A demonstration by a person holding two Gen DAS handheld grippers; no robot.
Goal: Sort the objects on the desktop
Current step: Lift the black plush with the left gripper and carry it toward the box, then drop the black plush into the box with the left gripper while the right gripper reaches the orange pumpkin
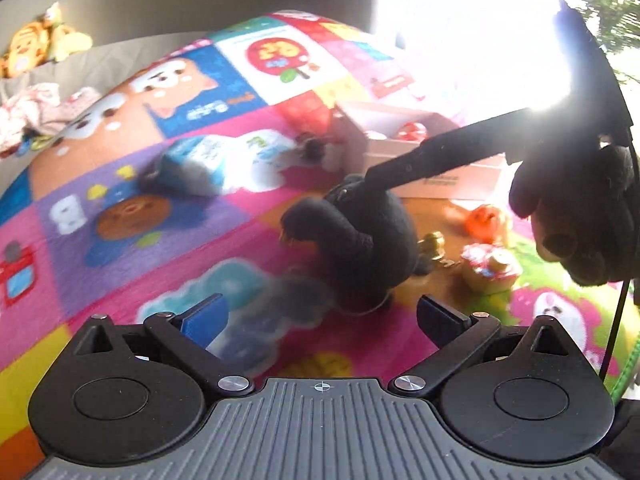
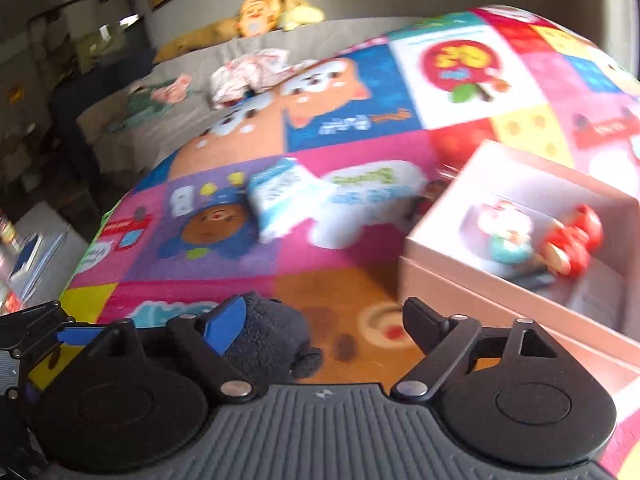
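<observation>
Left claw [image 1: 320, 312]: spread wide, nothing between the pads, hovering over the play mat [image 1: 120, 248] just short of the toy.

Right claw [image 2: 324, 312]: also spread, not pinching. The dark plush toy [image 2: 264, 340] sits inside the gap, up against my left blue pad [image 2: 224, 328]. The right finger is clear of it, with bare mat between them.

Where it is: mid-mat, near edge, on the brown panel. The pink box [image 2: 500, 292] is just to its right.

Handling, my read:
- Fleece, stuffed, light and soft. It'll squash a lot before the pads bite.
- Not fragile or slippery, since the pile should grip the pads well.
- Pinch across the fat middle of the body. A limb would just stretch and swing.
- It'll flop once lifted, so carry it low.

Pose, from the left view: the plush [image 1: 360, 248] lies hunched, long axis roughly near to far, with one stubby limb sticking out left. It's blurred, so I can't tell which end is the head.

Further out:
- Right of the toy are a small cupcake toy [image 1: 488, 272] and an orange toy [image 1: 484, 220], both loose on the mat.
- The box already holds a red figurine [image 2: 576, 240].
- Far left of the box is a blue-and-white carton [image 2: 280, 200], lying tilted.

Far end: a tiger plush [image 2: 260, 16] on the grey sofa.
</observation>
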